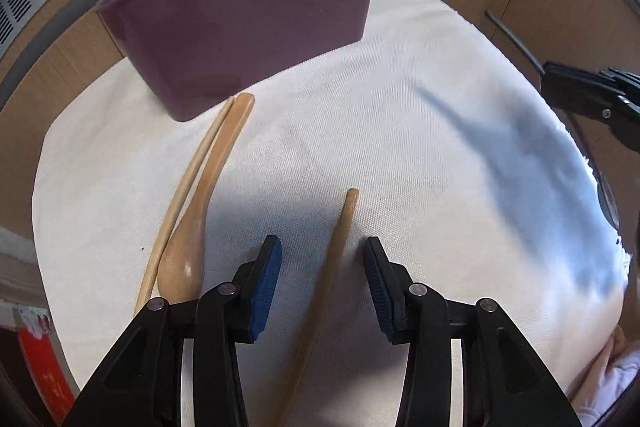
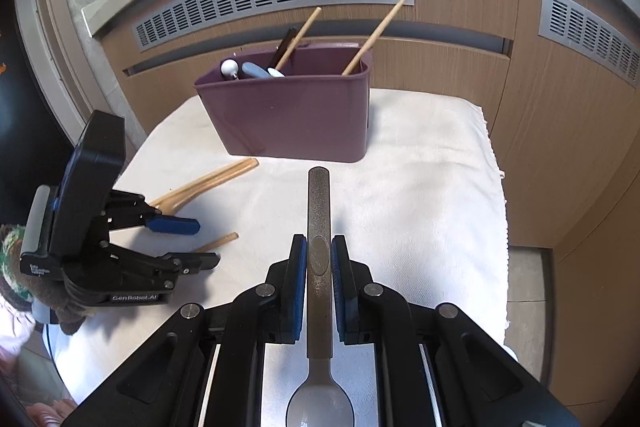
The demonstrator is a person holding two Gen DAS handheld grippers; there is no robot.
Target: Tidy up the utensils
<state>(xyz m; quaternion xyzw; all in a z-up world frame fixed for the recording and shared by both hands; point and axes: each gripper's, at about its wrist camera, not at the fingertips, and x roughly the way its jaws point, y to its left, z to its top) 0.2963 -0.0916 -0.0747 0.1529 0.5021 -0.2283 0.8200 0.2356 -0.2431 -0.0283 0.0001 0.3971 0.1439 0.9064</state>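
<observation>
My left tool (image 1: 322, 247) hides the lower end of a wooden chopstick (image 1: 340, 247) at six o'clock. The purple holder (image 2: 292, 111) conceals the lower parts of the utensils inside. My right tool (image 2: 319, 259) covers the metal spoon (image 2: 319, 211) mid-handle; its bowl is cut off at six o'clock.

Matt plastic bin (image 2: 296, 115); woven cloth (image 1: 400, 147); smooth wooden spoon (image 1: 188, 251); metal spoon (image 2: 319, 211).
</observation>
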